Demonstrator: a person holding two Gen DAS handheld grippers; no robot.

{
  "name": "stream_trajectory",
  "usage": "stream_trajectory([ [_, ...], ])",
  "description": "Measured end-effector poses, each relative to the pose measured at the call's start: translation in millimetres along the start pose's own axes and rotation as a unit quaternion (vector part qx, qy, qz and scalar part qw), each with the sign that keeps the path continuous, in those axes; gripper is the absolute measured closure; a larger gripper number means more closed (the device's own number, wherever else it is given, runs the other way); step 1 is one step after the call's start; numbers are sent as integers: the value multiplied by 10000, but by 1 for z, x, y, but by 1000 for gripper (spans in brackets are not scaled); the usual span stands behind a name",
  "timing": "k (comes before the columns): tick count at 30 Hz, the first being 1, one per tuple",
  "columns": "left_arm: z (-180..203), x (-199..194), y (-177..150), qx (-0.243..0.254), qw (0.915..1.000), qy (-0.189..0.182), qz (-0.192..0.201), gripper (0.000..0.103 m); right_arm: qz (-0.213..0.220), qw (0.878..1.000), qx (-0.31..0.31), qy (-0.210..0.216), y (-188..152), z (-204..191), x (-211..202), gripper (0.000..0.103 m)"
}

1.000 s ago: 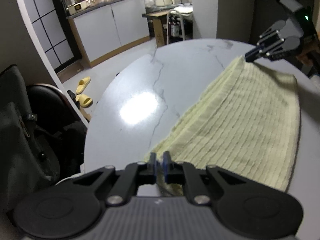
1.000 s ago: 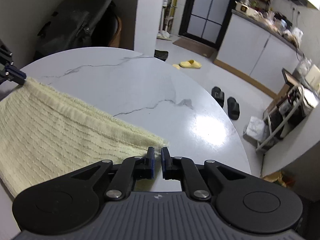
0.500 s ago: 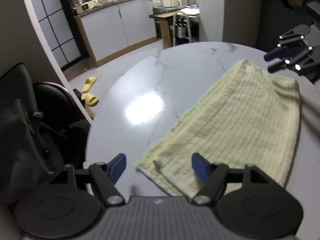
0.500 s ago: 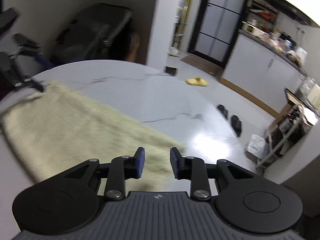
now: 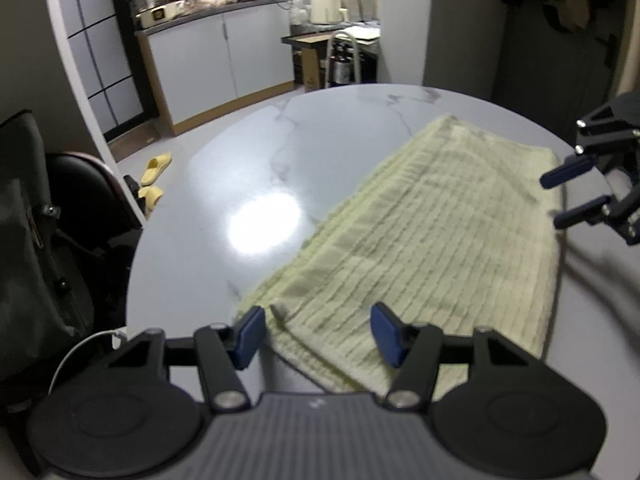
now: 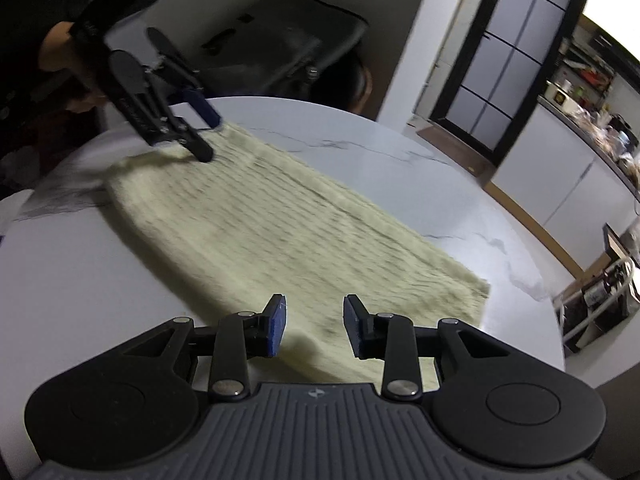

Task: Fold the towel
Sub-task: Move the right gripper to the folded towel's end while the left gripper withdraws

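A pale yellow ribbed towel (image 5: 424, 232) lies flat, folded over, on the round white marble table (image 5: 224, 184). It also shows in the right wrist view (image 6: 280, 232). My left gripper (image 5: 318, 334) is open and empty, just above the towel's near corner. My right gripper (image 6: 314, 330) is open and empty above the towel's other end. In the left wrist view the right gripper (image 5: 568, 196) hangs open at the towel's far right edge. In the right wrist view the left gripper (image 6: 204, 136) is open at the far corner.
A dark bag on a chair (image 5: 44, 240) stands left of the table. Yellow slippers (image 5: 154, 178) lie on the floor beyond. White cabinets (image 5: 216, 64) line the back wall. The marble table (image 6: 400, 160) has bare surface beside the towel.
Both grippers were shut on the towel's corners one second ago. They have let go, opened wide and lifted off. The towel now rests flat on the table.
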State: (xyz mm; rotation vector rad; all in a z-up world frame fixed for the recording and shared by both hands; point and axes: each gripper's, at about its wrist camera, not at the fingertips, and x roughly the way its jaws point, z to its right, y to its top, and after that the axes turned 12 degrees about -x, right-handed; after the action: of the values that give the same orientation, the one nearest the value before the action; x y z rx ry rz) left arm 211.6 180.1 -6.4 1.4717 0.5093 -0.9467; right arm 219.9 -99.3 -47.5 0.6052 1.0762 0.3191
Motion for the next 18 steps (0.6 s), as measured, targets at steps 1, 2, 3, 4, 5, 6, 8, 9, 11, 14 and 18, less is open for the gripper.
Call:
stream_trajectory([
  [1, 2, -1, -2, 9, 10000, -30, -12, 41, 8, 10000, -44, 30, 2, -5, -1, 67],
  [2, 4, -4, -5, 27, 10000, -44, -15, 41, 17, 9999, -86, 59, 4, -10, -1, 67],
  [3, 6, -5, -7, 42, 10000, -45, -14, 41, 37, 9999, -106, 89, 6, -13, -1, 66],
  [4, 8, -6, -9, 60, 10000, -47, -16, 41, 57, 9998, -126, 119, 8, -17, 0, 66],
  [5, 10, -7, -11, 70, 10000, -58, -22, 41, 77, 9998, -145, 149, 10, -20, 1, 66],
  [6, 12, -9, -13, 73, 9999, -73, -30, 41, 97, 9997, -165, 179, 13, -24, 2, 66],
  [8, 16, -13, -18, 91, 9999, -116, -52, 41, 138, 9994, -204, 239, 17, -30, 3, 65],
  [9, 17, -15, -20, 108, 9998, -139, -61, 41, 158, 9993, -224, 268, 19, -34, 4, 65],
  [11, 20, -18, -24, 149, 9997, -191, -88, 41, 198, 9989, -264, 328, 24, -41, 5, 65],
  [14, 22, -23, -28, 168, 9993, -295, -170, 41, 267, 9980, -360, 449, 32, -52, 8, 65],
  [18, 29, -28, -34, 223, 9989, -366, -214, 41, 380, 9957, -587, 614, 48, -67, 15, 65],
])
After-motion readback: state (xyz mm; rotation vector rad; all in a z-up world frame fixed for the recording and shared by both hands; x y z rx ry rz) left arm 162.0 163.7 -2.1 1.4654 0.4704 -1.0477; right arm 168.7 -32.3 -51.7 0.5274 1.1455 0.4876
